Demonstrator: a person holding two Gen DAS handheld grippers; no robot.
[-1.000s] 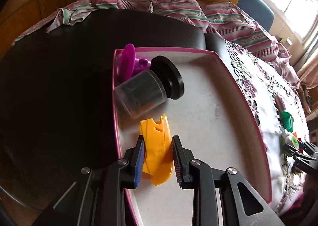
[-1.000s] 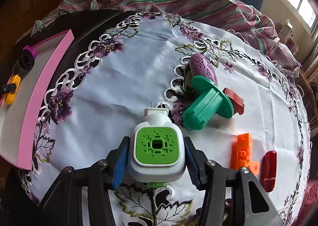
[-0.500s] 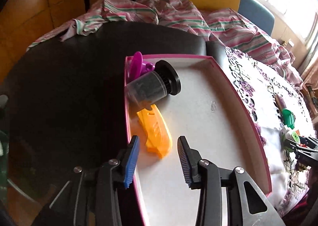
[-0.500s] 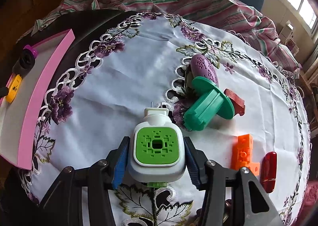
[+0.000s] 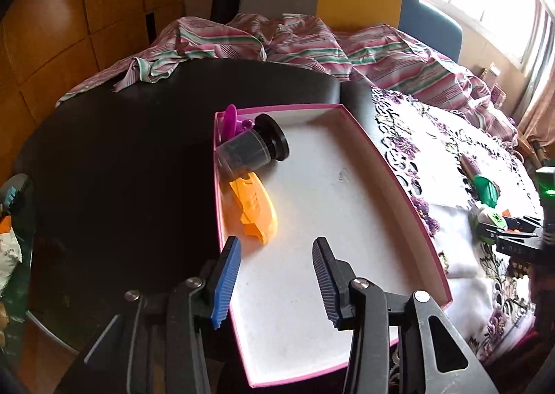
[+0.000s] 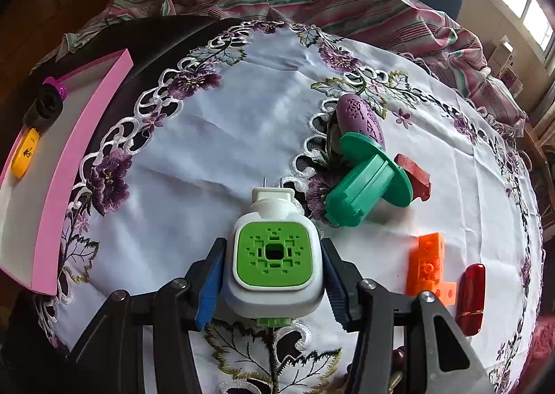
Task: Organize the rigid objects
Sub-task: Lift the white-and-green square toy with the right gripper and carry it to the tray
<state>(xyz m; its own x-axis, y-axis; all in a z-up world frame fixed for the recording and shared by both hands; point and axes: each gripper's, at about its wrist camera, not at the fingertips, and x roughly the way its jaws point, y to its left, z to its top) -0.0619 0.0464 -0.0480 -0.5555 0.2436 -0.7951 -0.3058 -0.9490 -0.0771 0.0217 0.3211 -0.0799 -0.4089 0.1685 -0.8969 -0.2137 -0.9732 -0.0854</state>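
Observation:
A pink-rimmed tray holds a yellow plastic piece, a dark jar with a black lid and a purple piece along its left wall. My left gripper hovers over the tray's near part, jaws opening, nothing between them; the yellow piece lies just beyond its fingertips. My right gripper is shut on a white plug-in device with a green face, over the white embroidered tablecloth. The tray lies far left in the right wrist view.
On the cloth lie a green spool, a purple oval piece, a dark red block, an orange block and a red capsule. Striped fabric is heaped beyond the dark table.
My left gripper let go of the yellow piece, opened, and drew back and up from it. The yellow piece now lies flat in the tray. The right gripper and its device have not moved.

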